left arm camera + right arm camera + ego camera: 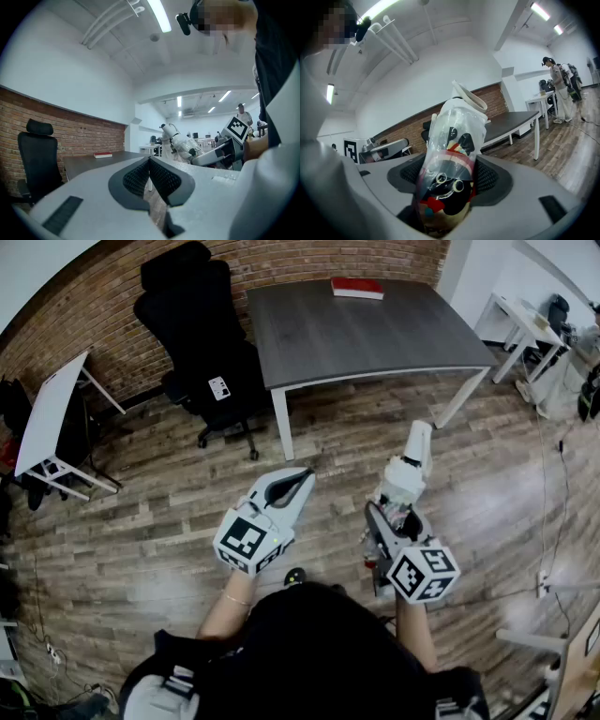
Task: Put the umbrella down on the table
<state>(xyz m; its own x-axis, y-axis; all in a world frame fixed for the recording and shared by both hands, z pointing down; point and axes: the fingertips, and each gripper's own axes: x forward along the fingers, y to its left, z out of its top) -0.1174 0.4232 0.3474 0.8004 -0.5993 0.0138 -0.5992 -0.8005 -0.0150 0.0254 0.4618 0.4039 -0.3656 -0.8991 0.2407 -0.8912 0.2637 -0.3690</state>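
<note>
My right gripper (397, 509) is shut on a folded umbrella (411, 465) in a clear plastic sleeve. The umbrella points ahead, its white end toward the grey table (375, 338). In the right gripper view the umbrella (452, 159) fills the space between the pads and shows a black, red and cream print. My left gripper (302, 478) is shut with nothing in it, level beside the right one, both over the wooden floor short of the table. In the left gripper view its jaws (150, 163) meet tip to tip, and the table (89, 164) lies beyond.
A red book (357, 288) lies at the table's far edge. A black office chair (202, 334) stands left of the table against the brick wall. A white folding table (47, 418) is at the far left and a white desk (525, 329) at the right. A person (559, 89) stands far off.
</note>
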